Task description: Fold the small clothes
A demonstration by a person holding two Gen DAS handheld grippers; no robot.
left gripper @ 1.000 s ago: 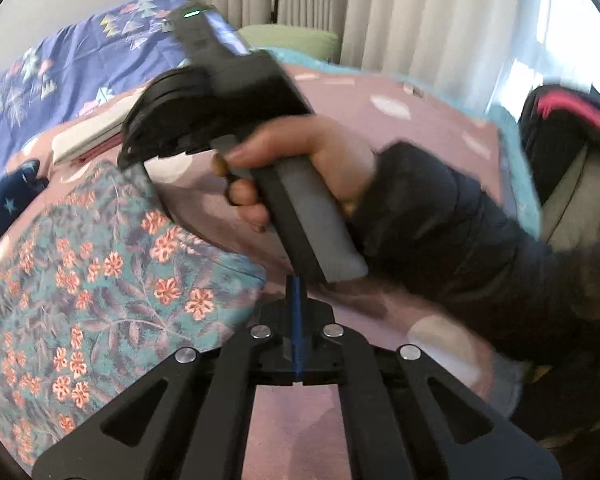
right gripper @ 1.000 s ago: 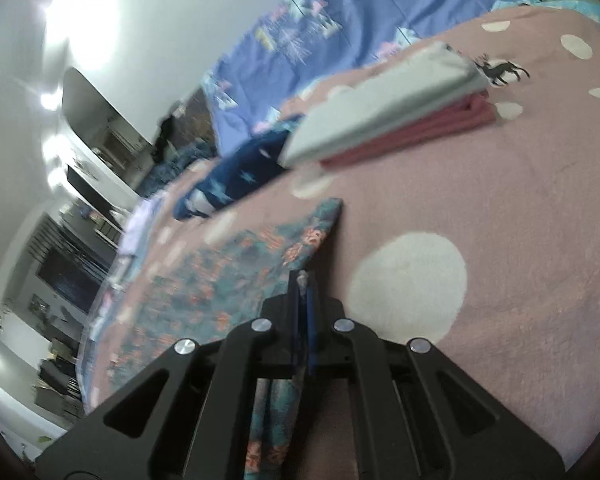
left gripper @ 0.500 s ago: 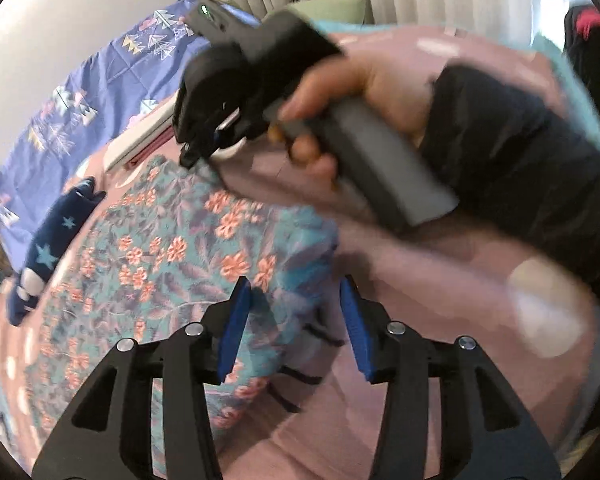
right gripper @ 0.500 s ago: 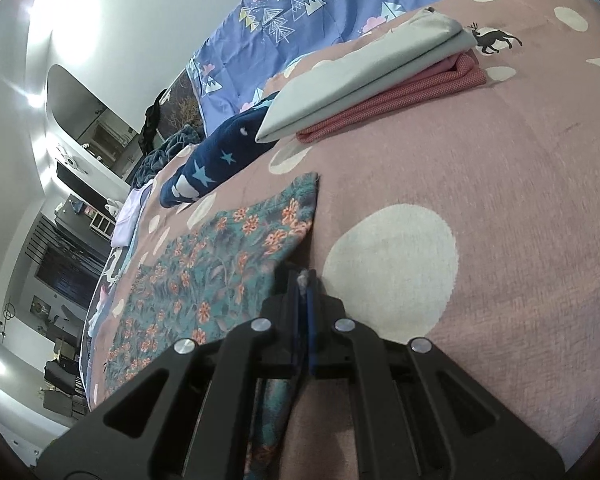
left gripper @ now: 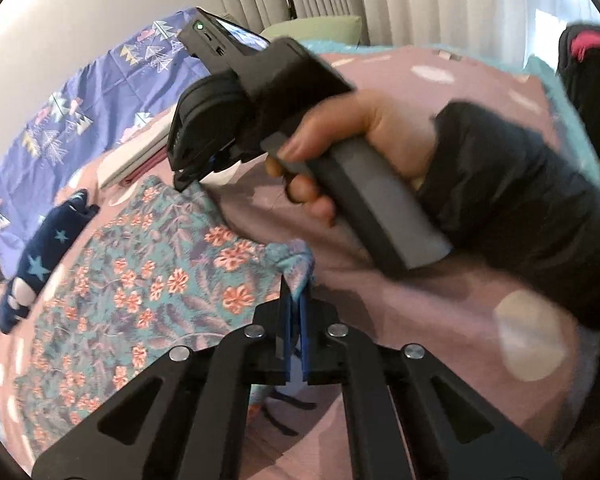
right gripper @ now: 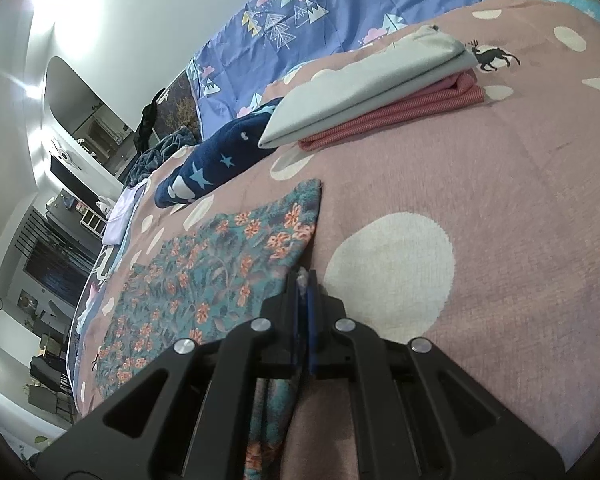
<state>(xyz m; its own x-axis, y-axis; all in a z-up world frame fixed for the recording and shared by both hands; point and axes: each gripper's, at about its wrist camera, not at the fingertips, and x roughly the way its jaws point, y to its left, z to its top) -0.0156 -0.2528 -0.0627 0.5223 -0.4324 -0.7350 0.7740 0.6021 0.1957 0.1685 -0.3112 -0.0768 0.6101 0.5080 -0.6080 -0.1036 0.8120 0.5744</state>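
A teal floral garment (left gripper: pixel 148 280) lies spread on a pink polka-dot bedspread (right gripper: pixel 480 184), pinched at two points along one edge. The left tongs (left gripper: pixel 296 312), whose jaws have just been closing, clamp a raised corner of the cloth between their blue pads. The right tongs (right gripper: pixel 304 300) are closed on the same edge, the fabric hanging below them. Ahead of the left tongs, a hand (left gripper: pixel 364 140) in a dark sleeve (left gripper: pixel 512 200) grips the handle of the right tool. Beyond the right tongs sits a folded stack, a pale grey piece (right gripper: pixel 364 96) on a red one (right gripper: pixel 400 116); left of the stack lies a navy star-print garment (right gripper: pixel 216 164), with a blue tree-print quilt (right gripper: pixel 340 12) behind.
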